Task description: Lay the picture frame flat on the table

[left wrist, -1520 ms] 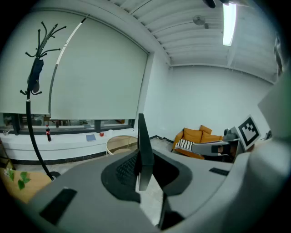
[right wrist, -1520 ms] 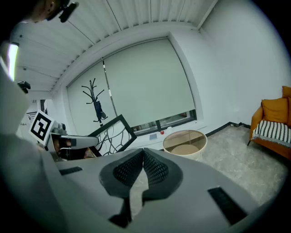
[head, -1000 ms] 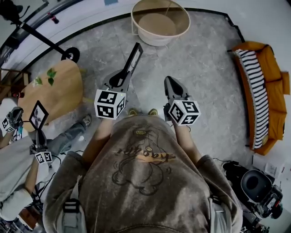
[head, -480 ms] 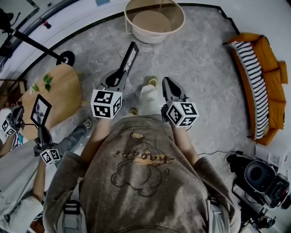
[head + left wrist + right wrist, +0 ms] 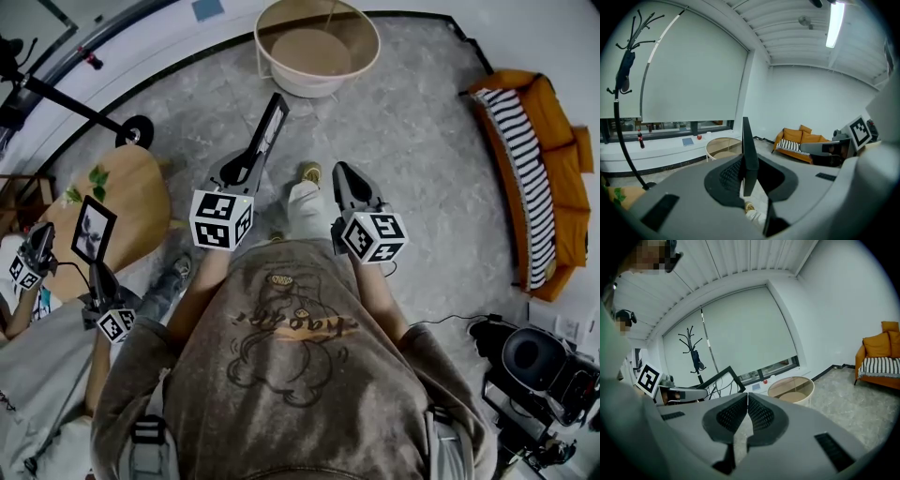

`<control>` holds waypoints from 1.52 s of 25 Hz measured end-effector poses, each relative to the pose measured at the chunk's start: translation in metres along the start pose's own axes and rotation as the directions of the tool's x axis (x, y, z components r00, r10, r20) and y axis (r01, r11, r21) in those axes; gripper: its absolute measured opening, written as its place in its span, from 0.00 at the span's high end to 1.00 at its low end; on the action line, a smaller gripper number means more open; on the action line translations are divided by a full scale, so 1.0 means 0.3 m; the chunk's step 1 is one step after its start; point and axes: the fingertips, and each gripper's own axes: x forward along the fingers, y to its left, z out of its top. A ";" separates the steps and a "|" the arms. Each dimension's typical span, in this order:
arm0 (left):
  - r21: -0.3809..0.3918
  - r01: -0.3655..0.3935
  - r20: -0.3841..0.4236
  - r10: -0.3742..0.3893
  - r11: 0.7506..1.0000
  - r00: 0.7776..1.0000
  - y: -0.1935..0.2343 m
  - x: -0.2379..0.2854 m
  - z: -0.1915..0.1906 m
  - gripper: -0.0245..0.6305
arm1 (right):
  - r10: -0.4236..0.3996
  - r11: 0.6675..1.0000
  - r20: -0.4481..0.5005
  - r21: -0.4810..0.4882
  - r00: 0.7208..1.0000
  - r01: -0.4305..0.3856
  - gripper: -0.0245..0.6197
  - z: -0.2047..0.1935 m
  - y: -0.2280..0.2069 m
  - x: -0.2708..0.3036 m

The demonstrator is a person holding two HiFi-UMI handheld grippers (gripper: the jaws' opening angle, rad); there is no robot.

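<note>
A black picture frame (image 5: 270, 128) is held in the air over the floor, seen nearly edge-on, with my left gripper (image 5: 249, 165) shut on its lower edge. In the left gripper view the frame (image 5: 749, 147) stands upright between the pads of the left gripper (image 5: 749, 180). My right gripper (image 5: 343, 176) hangs beside it to the right, shut and holding nothing; its pads meet in the right gripper view (image 5: 747, 398). That view also shows the frame (image 5: 720, 379) tilted at the left. A round cream-rimmed table (image 5: 319, 42) stands ahead of both grippers.
An orange sofa (image 5: 547, 178) with a striped cushion lines the right side. A wooden table (image 5: 117, 197) stands at the left. Beside it another person holds grippers and a second picture frame (image 5: 93, 230). A coat stand (image 5: 694, 355) stands by the window. Camera gear (image 5: 539, 366) sits at lower right.
A leg has stepped forward between the grippers. Both grippers kept their hold and pose. The other person's frame at the left has shifted slightly.
</note>
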 end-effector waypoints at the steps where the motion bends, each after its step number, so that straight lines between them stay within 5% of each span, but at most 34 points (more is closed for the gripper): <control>1: -0.002 0.000 -0.001 0.000 1.000 1.000 0.007 0.008 0.003 0.85 | 0.000 1.000 -0.003 0.001 1.000 0.000 0.93 0.003 -0.003 0.013; 38: -0.032 0.010 -0.039 -0.012 0.999 0.999 0.167 0.435 0.210 0.85 | 0.000 1.000 -0.054 0.009 0.999 0.000 0.93 0.206 -0.267 0.417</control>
